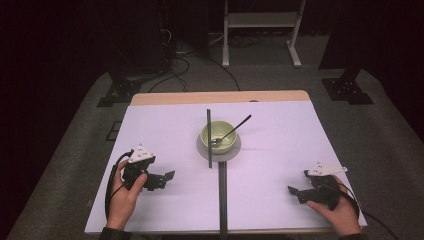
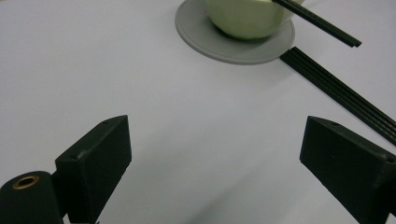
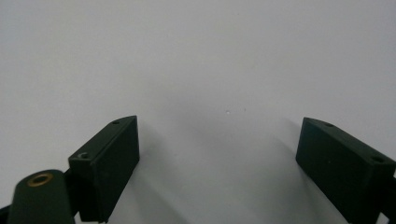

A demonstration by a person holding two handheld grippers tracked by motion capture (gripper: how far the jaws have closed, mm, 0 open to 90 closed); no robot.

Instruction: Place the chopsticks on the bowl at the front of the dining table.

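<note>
A pale green bowl (image 1: 218,136) stands on a grey saucer (image 1: 202,148) at the middle of the white table, with a spoon (image 1: 234,130) leaning in it, handle toward the back right. The left gripper view has the bowl (image 2: 245,18) and saucer (image 2: 201,35) at the top. My left gripper (image 1: 169,179) rests at the front left, open, jaws wide apart and nothing between them (image 2: 212,163). My right gripper (image 1: 296,189) lies at the front right, open over bare table (image 3: 217,161).
A thin black bar (image 1: 209,137) lies across the bowl's left side, and a dark strip (image 1: 222,197) runs from the saucer to the front edge; both show as bar (image 2: 322,21) and strip (image 2: 341,91). Cables and a white frame (image 1: 260,20) stand beyond the table.
</note>
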